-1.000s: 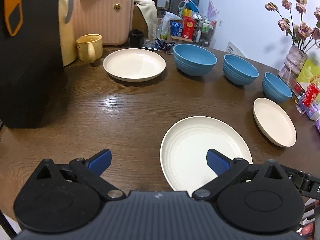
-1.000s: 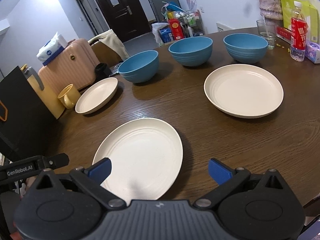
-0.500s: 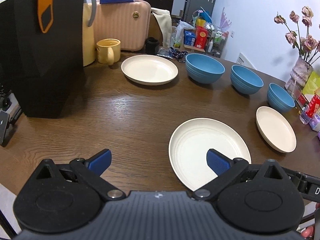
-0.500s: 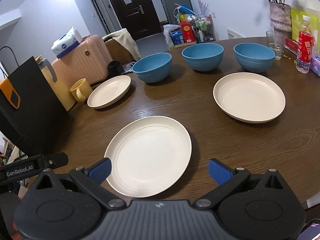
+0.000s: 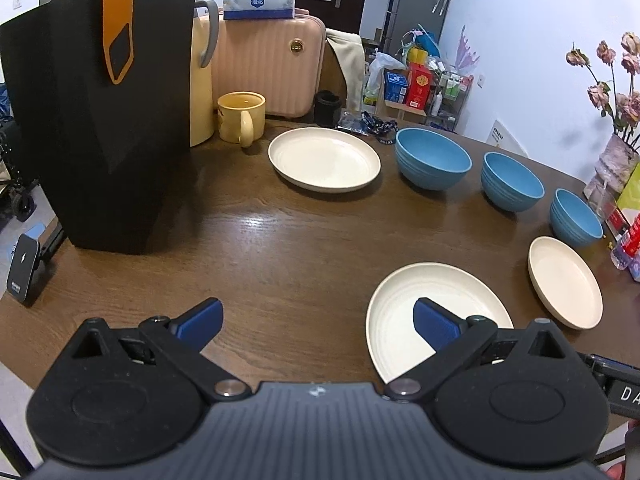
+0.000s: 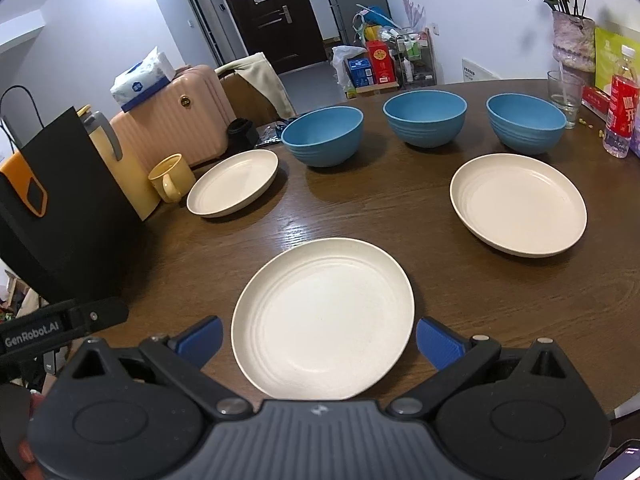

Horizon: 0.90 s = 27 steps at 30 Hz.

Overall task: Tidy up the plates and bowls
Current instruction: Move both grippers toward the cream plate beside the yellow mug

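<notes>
Three cream plates and three blue bowls sit on a dark wooden table (image 6: 360, 216). The near plate (image 6: 324, 320) (image 5: 440, 300) lies at the front edge, a second plate (image 6: 518, 204) (image 5: 564, 280) to the right, a third plate (image 6: 234, 182) (image 5: 324, 158) at the far left. The bowls stand in a back row: left bowl (image 6: 323, 135) (image 5: 433, 163), middle bowl (image 6: 425, 118) (image 5: 512, 186), right bowl (image 6: 526, 122) (image 5: 576, 218). My right gripper (image 6: 318, 338) is open and empty, above the near plate's front. My left gripper (image 5: 318, 320) is open and empty, left of that plate.
A black paper bag (image 5: 104, 132), a yellow jug (image 5: 202, 80) and a yellow mug (image 5: 240, 117) stand at the left. A pink suitcase (image 5: 264, 64) is behind the table. A vase (image 6: 572, 40), a glass (image 6: 565, 92) and a red-labelled bottle (image 6: 620, 112) stand at the far right.
Both grippers have pulled back and risen, so more of the table and the whole near plate show. Nothing on the table has moved. Both stay open.
</notes>
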Available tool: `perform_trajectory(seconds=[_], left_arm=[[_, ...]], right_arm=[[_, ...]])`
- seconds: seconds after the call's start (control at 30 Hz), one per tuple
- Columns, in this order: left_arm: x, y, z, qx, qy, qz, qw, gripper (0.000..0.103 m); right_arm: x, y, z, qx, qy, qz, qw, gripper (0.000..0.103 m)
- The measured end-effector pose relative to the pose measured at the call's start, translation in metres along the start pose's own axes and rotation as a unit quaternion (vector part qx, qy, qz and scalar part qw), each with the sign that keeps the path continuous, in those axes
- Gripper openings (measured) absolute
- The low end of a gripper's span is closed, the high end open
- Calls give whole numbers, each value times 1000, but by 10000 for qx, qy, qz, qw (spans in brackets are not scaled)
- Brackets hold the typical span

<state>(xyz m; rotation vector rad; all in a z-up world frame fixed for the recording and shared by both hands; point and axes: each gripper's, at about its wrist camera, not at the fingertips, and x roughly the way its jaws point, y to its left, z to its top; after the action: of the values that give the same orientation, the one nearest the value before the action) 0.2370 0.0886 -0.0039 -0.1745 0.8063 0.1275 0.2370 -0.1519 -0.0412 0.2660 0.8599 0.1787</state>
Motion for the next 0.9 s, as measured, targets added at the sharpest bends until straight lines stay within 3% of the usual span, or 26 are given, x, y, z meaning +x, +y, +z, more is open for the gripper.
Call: perform_trajectory(seconds=[0.9], left_arm=[[75,34,113,224,61,-59,9997,103]], right_arm=[[75,64,80,279,139,-264,9992,103]])
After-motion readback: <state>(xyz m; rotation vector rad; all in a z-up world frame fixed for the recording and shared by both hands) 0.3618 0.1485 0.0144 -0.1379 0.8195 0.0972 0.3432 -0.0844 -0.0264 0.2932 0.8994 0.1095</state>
